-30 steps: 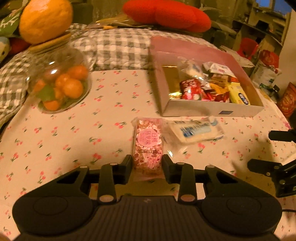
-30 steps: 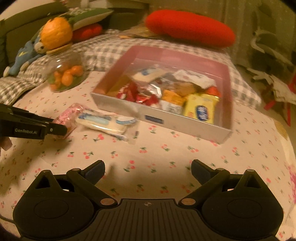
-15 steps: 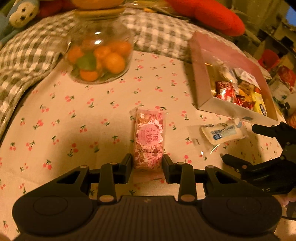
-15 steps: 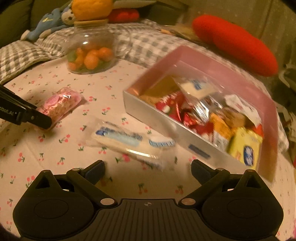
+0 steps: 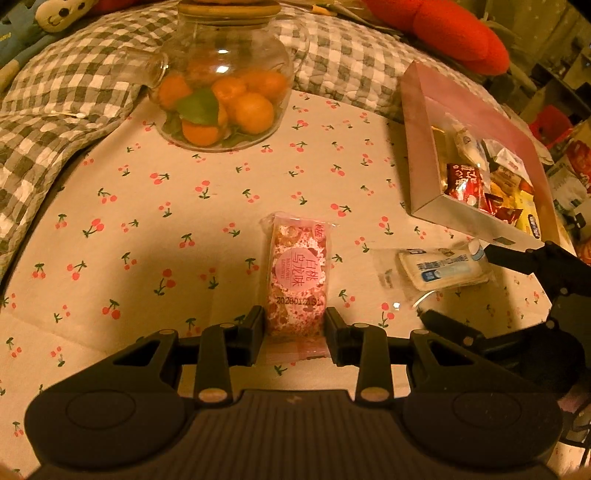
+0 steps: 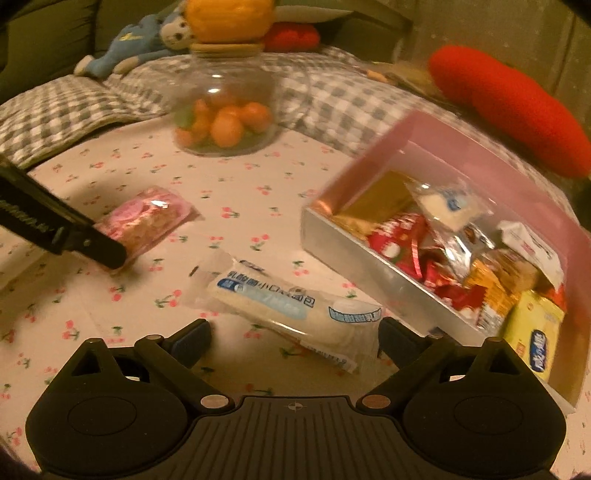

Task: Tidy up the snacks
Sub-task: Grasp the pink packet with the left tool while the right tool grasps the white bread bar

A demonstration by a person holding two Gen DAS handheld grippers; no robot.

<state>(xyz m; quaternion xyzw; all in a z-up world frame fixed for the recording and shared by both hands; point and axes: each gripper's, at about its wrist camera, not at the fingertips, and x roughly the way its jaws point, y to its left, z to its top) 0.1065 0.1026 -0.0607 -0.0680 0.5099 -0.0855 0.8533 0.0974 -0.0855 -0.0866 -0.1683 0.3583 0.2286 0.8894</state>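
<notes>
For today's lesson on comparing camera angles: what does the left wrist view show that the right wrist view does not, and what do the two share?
Only the left wrist view shows the left gripper shut on the near end of the pink snack packet, with its printed label readable.

Only the right wrist view shows the large orange atop the jar lid, the whole blue plush toy, and the right gripper open around the white bread packet.

Both show the glass jar of oranges, the snack box, the red cushion and the cherry-print cloth.
</notes>
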